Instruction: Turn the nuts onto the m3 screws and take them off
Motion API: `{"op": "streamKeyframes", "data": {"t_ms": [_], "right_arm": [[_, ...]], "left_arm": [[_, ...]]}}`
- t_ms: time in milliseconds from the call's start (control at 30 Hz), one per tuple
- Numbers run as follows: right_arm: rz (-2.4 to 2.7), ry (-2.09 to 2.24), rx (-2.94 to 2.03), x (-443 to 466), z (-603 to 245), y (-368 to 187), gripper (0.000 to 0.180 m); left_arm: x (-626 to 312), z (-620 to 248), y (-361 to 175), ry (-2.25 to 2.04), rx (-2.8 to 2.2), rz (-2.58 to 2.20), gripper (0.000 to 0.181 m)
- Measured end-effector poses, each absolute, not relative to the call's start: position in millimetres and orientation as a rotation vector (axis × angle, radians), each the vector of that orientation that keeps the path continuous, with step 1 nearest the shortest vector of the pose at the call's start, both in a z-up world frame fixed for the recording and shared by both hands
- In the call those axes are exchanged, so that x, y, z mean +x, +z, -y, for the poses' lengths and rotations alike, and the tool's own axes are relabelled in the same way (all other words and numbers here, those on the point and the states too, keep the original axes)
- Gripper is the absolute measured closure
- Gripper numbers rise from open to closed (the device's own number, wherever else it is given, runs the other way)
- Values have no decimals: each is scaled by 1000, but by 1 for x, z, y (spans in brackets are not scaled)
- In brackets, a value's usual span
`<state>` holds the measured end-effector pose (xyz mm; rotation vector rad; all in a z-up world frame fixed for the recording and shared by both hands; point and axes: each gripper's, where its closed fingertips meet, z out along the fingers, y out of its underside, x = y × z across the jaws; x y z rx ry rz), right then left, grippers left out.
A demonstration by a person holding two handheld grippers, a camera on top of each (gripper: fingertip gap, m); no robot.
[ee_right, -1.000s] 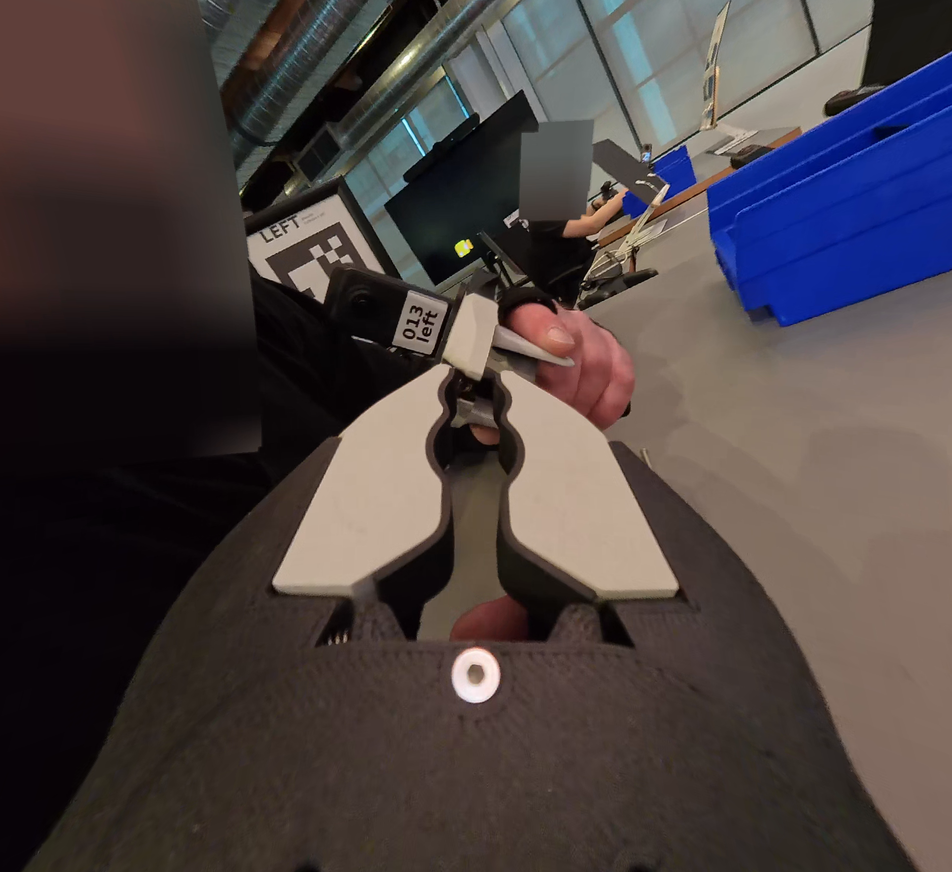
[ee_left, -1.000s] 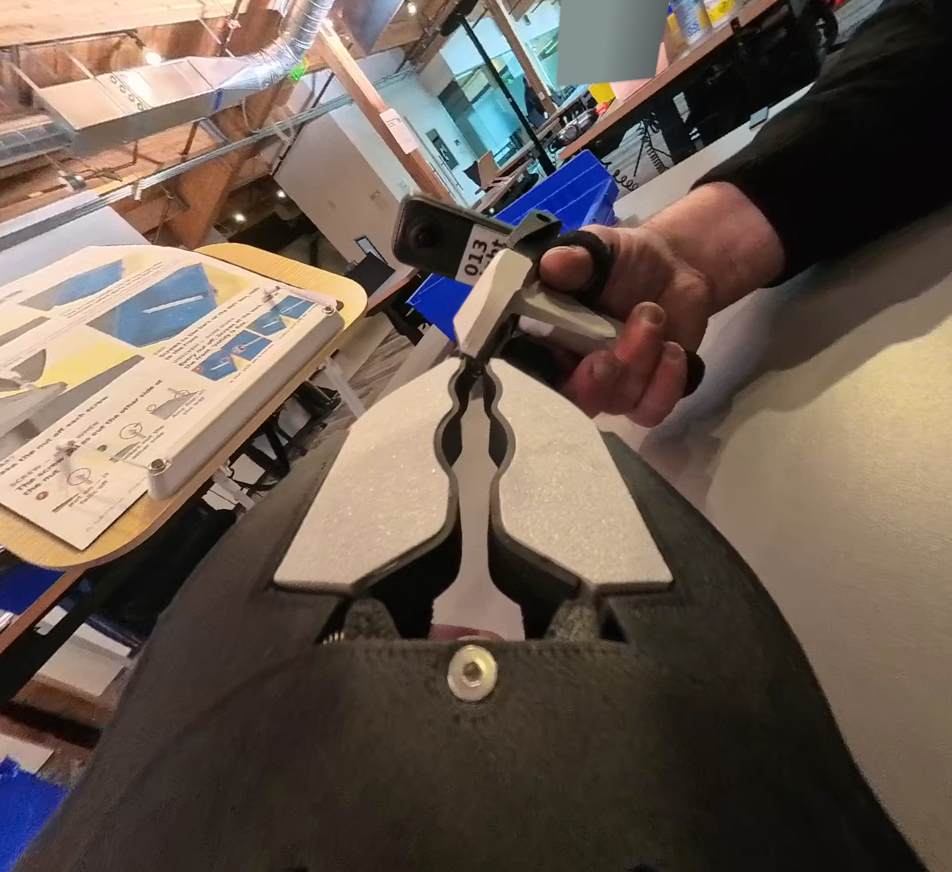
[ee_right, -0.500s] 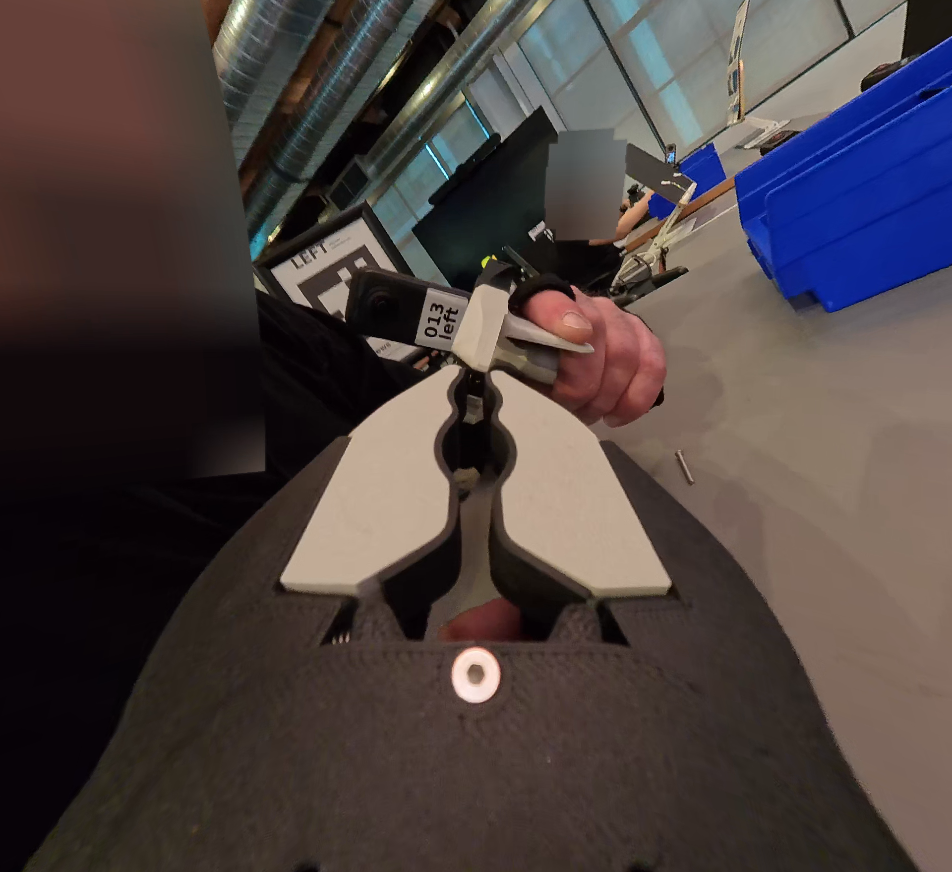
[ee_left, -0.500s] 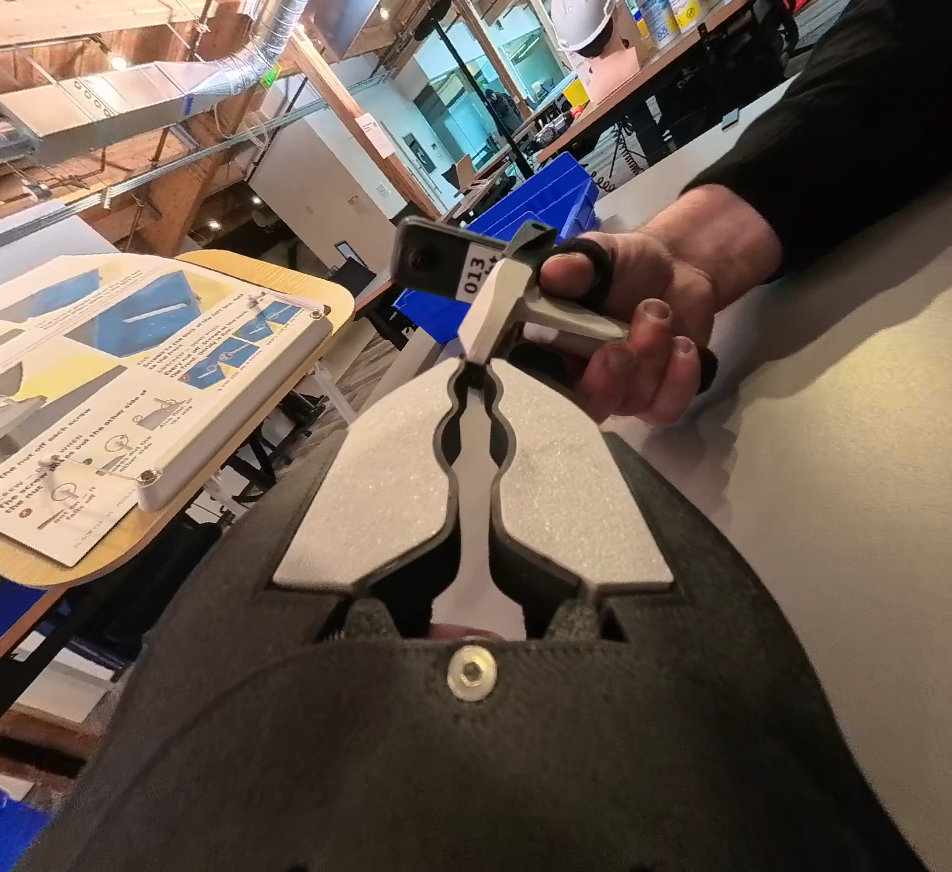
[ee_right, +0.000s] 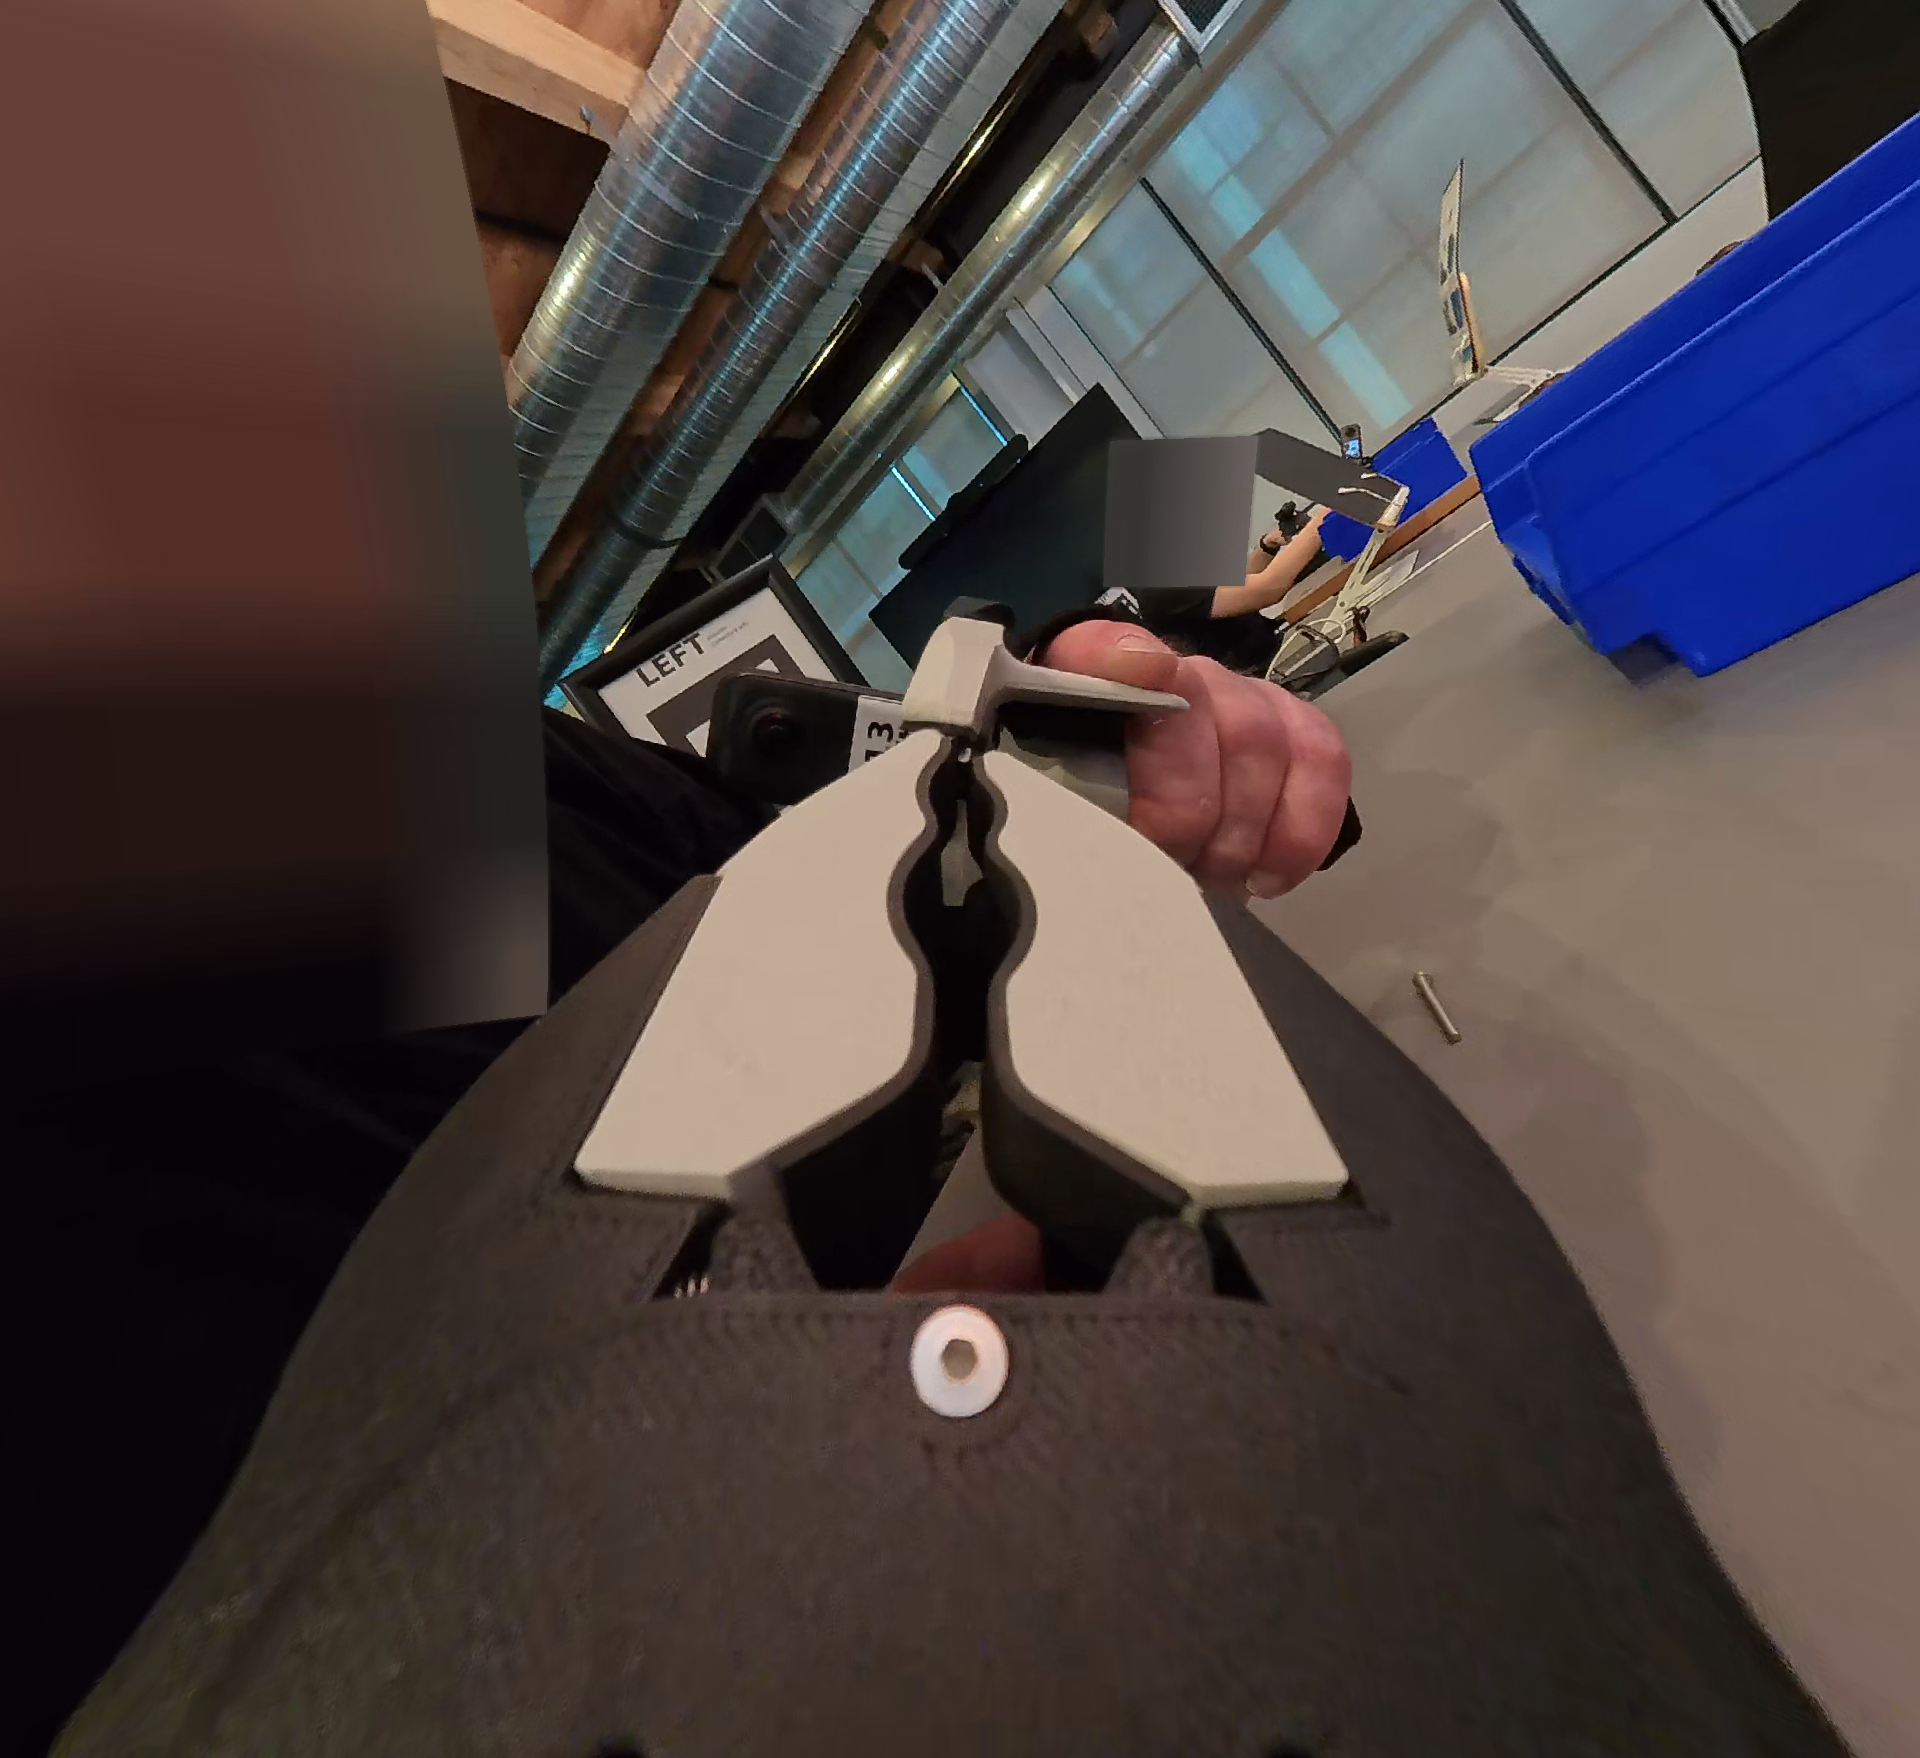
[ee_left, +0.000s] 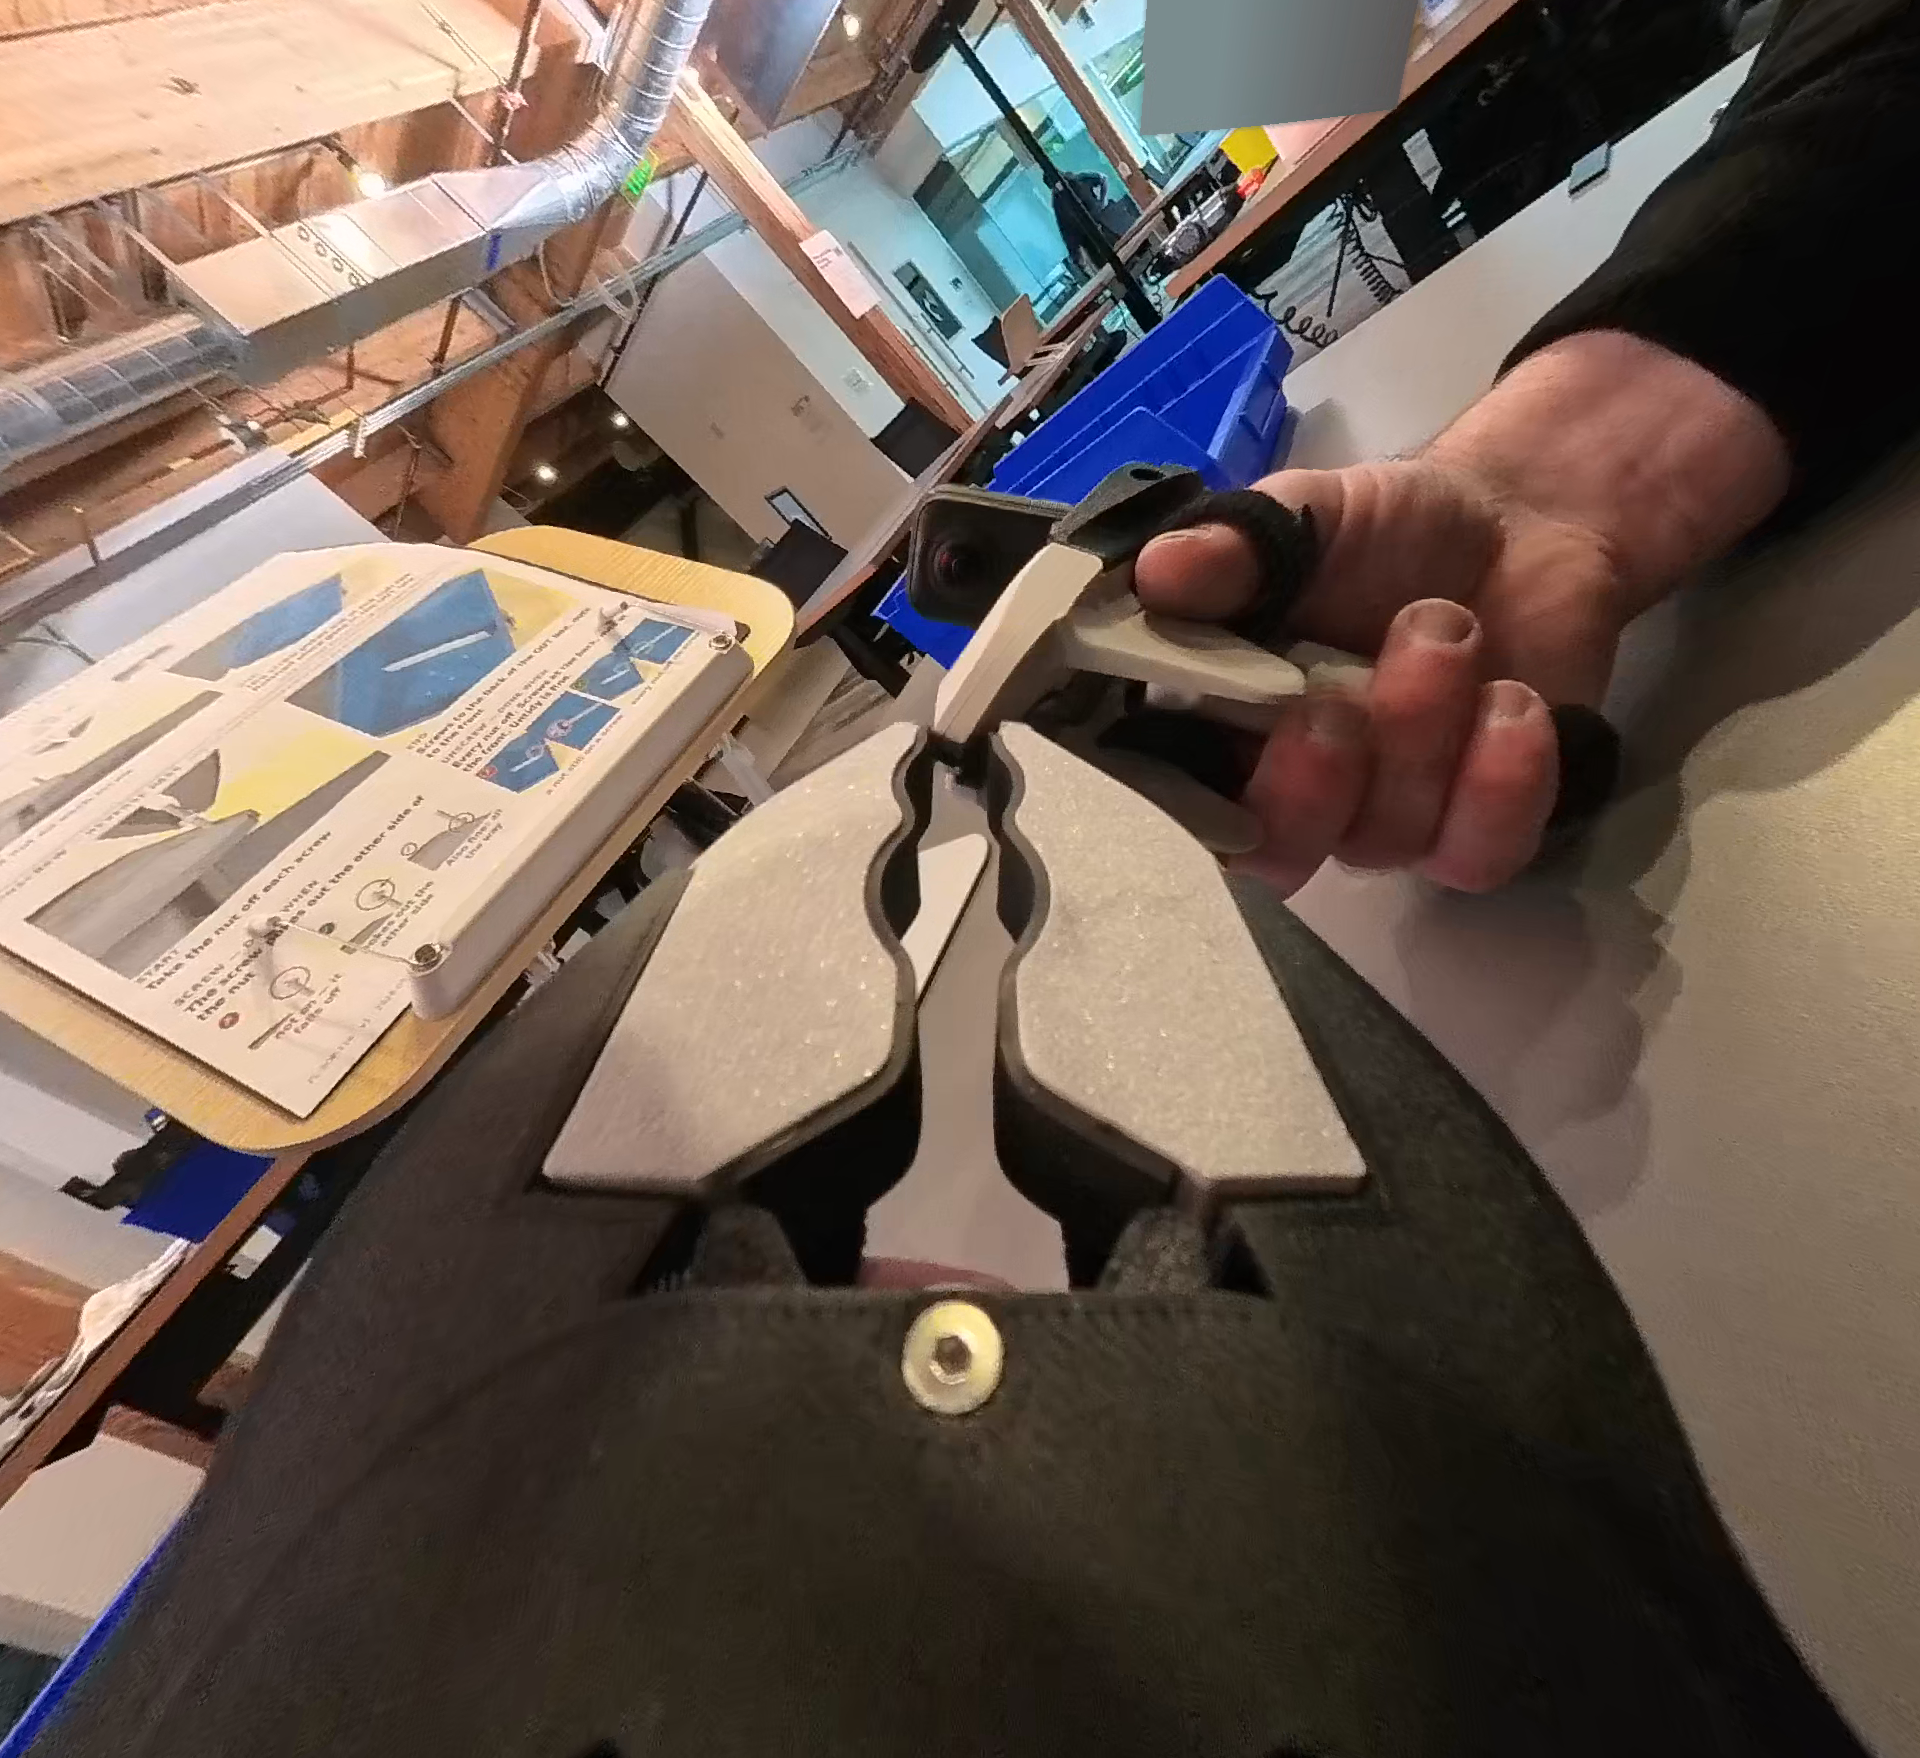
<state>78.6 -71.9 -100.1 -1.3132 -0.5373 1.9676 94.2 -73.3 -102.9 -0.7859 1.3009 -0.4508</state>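
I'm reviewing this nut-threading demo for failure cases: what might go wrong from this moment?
1. The left gripper and right gripper meet only at their very tips around a tiny, barely visible part; a slight twist could probably drop it onto the grey table.
2. A loose screw lies on that table beside the left hand; a sweep could roll it away.
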Motion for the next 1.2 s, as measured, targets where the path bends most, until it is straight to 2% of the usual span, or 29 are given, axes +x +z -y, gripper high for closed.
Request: {"op": "streamKeyframes", "data": {"t_ms": [500, 1000, 1200], "right_arm": [[544, 1993, -1291, 80, 72, -101, 178], [784, 1646, -1283, 82, 79, -102, 179], [636, 1851, -1270, 89, 71, -98, 179]], "left_arm": [[96, 74, -104, -507, -817, -1299, 172], [93, 79, -104, -503, -773, -1327, 163], [96, 80, -106, -477, -769, -1333, 163]]}}
